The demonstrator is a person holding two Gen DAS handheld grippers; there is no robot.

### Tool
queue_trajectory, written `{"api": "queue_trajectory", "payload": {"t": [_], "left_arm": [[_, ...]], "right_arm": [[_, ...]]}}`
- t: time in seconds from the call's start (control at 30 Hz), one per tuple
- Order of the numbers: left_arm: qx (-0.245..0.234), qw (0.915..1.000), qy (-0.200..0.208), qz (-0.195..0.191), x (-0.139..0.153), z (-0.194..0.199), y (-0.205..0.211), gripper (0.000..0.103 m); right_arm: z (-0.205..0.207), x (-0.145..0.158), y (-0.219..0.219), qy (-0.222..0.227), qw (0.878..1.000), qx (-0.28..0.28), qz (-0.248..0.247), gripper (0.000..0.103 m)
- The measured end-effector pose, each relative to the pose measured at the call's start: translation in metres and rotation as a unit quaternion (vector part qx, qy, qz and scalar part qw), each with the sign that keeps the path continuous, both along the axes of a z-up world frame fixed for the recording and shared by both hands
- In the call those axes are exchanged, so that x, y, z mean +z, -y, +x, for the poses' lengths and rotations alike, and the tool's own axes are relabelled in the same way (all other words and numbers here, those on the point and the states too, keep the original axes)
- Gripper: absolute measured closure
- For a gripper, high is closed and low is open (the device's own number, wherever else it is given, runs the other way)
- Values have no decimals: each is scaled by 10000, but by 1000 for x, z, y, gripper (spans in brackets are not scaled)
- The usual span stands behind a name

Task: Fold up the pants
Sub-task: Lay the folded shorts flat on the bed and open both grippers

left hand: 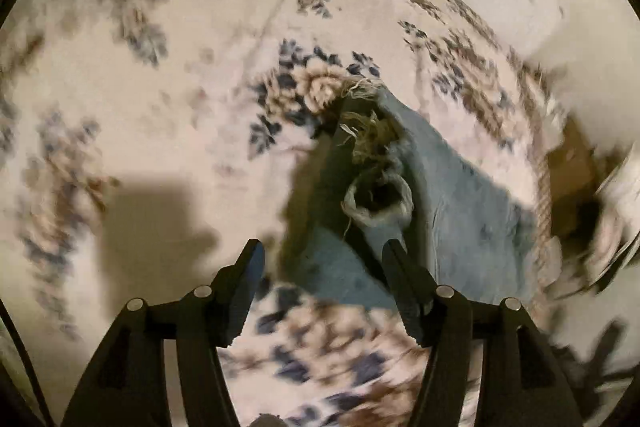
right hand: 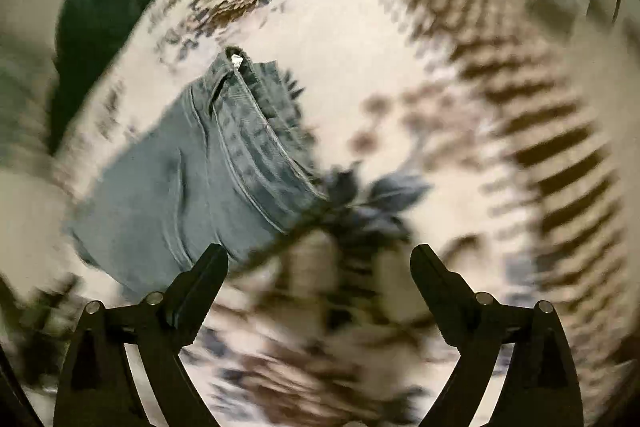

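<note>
- Pants (left hand: pixel 460 195): pale blue denim, lying partly bunched on a floral rug (left hand: pixel 140 99); frayed hem (left hand: pixel 368 131) seen from the left wrist, waistband (right hand: pixel 256 131) seen from the right wrist.
- Left claw (left hand: pixel 322 259): spread open, gripping nothing, right finger (left hand: pixel 404 283) just at the denim near the frayed hem.
- Right claw (right hand: pixel 320 259): spread wide, empty, left finger (right hand: pixel 204 275) over the denim edge below the waistband, gap over bare rug.
- Dark green cloth (right hand: pixel 100 27): beyond the pants, apart from them, best left alone.
- Likely step: taking hold of both ends before folding.
- Advice: bite the full thickness at hem and waistband, not loose threads; pull taut and level, flatten creases by the waistband, then bring hem to waistband squarely.
- Heavy blur in both views; exact contact hard to confirm.
</note>
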State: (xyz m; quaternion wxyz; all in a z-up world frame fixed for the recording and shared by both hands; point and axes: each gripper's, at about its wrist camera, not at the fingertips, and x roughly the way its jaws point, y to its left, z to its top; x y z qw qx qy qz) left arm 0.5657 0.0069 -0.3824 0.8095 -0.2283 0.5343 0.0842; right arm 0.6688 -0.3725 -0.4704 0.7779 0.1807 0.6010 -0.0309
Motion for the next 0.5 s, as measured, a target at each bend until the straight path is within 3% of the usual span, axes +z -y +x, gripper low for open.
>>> {"api": "queue_trajectory", "payload": {"t": [0.07, 0.1, 0.13, 0.23, 0.5], "left_arm": [[-234, 9980, -52, 589, 24, -18, 14, 32], [-365, 9960, -104, 805, 35, -28, 18, 15], [-419, 9947, -139, 927, 42, -31, 22, 11], [-694, 9894, -104, 1268, 77, -55, 36, 11], [-1111, 9799, 389, 1610, 196, -128, 51, 11]], "right_arm": [[-15, 23, -8, 122, 9984, 228, -507, 8], [-21, 37, -14, 204, 9960, 348, -798, 8], [-49, 53, -15, 282, 9941, 423, -955, 8], [-82, 105, -33, 480, 9883, 559, -1333, 8], [-179, 271, -69, 1127, 9784, 643, -1607, 8]]}}
